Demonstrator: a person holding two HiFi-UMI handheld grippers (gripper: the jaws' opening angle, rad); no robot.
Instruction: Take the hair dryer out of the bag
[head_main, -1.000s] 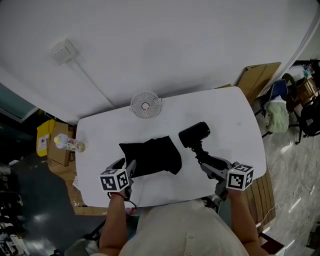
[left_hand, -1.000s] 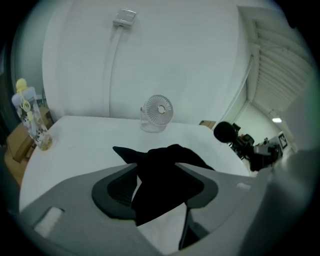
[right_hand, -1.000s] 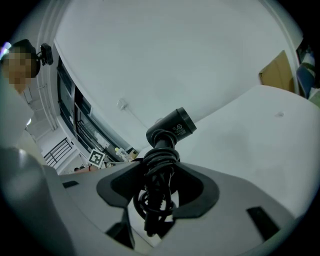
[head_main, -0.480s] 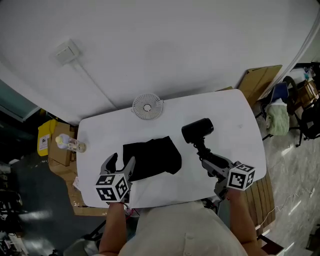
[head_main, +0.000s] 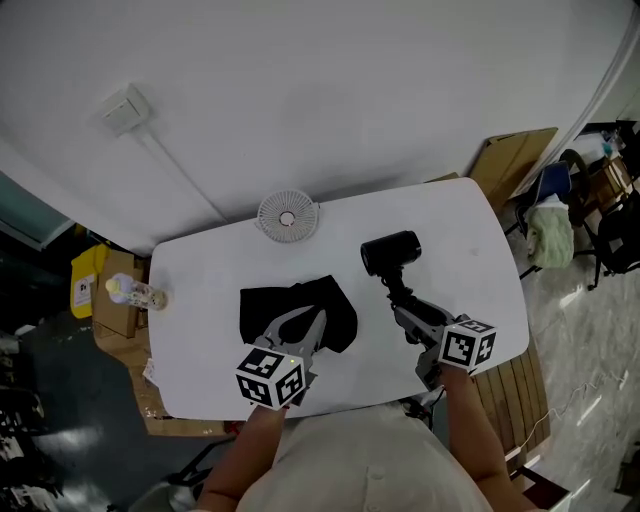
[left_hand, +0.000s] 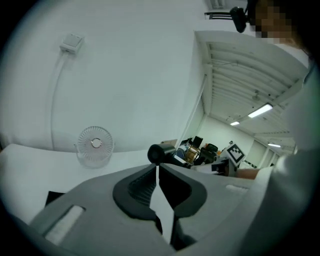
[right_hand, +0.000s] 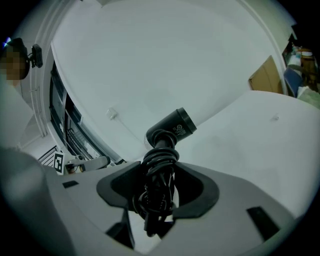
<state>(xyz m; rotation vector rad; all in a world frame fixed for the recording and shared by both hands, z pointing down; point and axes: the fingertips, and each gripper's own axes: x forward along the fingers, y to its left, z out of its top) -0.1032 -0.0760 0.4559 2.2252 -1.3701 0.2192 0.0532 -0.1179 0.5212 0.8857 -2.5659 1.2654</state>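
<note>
The black hair dryer (head_main: 390, 252) is out of the bag, its barrel over the white table (head_main: 470, 240), and it also shows in the left gripper view as the hair dryer (left_hand: 161, 153). My right gripper (head_main: 402, 312) is shut on its cord-wrapped handle (right_hand: 159, 165), with the barrel (right_hand: 172, 127) pointing away. The black bag (head_main: 262, 305) lies flat at the table's middle; a corner of the bag (left_hand: 50, 197) shows low left. My left gripper (head_main: 310, 318) hangs above the bag's front edge. Its jaws are closing, almost together, and the left gripper (left_hand: 157, 167) has nothing between them.
A small round fan (head_main: 287, 216) stands at the table's far edge, also seen as the fan (left_hand: 95, 145). A bottle (head_main: 135, 292) sits at the left edge. Cardboard boxes and chairs stand on the floor beyond the table's right end.
My left gripper swung from the bag's left corner rightward and up over its front edge; its jaws spread wide, then came together. The right gripper and dryer shifted slightly.
</note>
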